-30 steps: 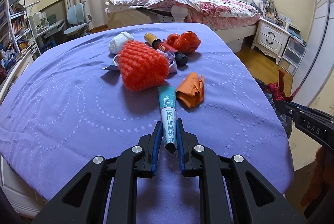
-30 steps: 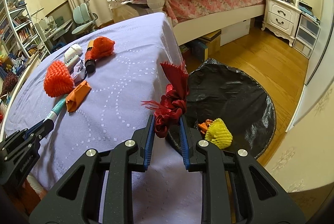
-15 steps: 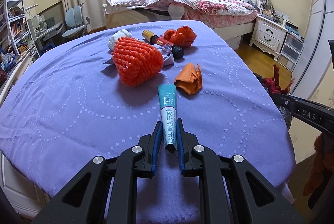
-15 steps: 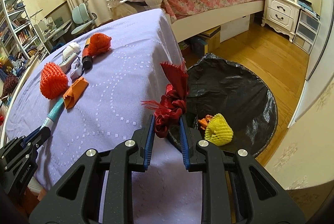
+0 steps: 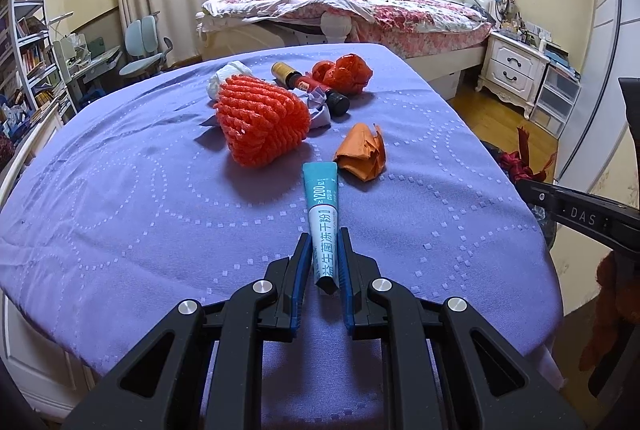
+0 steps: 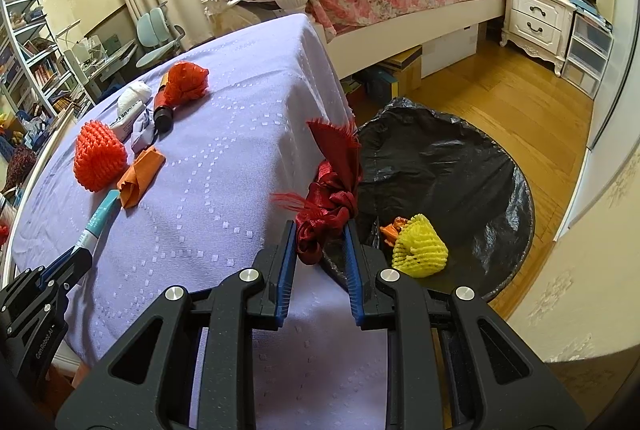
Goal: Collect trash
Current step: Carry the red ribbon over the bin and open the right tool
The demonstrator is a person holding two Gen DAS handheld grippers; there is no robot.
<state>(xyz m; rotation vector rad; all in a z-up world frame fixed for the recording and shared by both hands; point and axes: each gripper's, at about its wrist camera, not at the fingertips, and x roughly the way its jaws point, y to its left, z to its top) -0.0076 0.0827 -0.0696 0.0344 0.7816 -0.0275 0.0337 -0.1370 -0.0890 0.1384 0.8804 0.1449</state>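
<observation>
My left gripper (image 5: 325,250) is shut on a teal and white tube (image 5: 323,207), held just above the purple tablecloth (image 5: 120,197). My right gripper (image 6: 320,236) is shut on a knotted dark red ribbon (image 6: 332,189), held at the table's right edge beside the black trash bag (image 6: 452,165) on the floor. A yellow foam net (image 6: 420,248) and an orange scrap lie in the bag. On the table lie an orange-red foam net (image 5: 260,121), an orange paper scrap (image 5: 362,151), a dark bottle (image 5: 308,85), a red mesh wad (image 5: 344,71) and a white wad (image 5: 228,75).
A bed (image 5: 380,13) with a floral quilt stands behind the table. A white nightstand (image 5: 516,69) and plastic drawers stand at the right on the wood floor (image 6: 520,101). A desk, chair (image 5: 144,45) and bookshelves stand at the left.
My left gripper has lifted and tilted the tube slightly, bringing the table items closer in view. My right gripper has shifted a little with the ribbon, staying over the table edge by the bag.
</observation>
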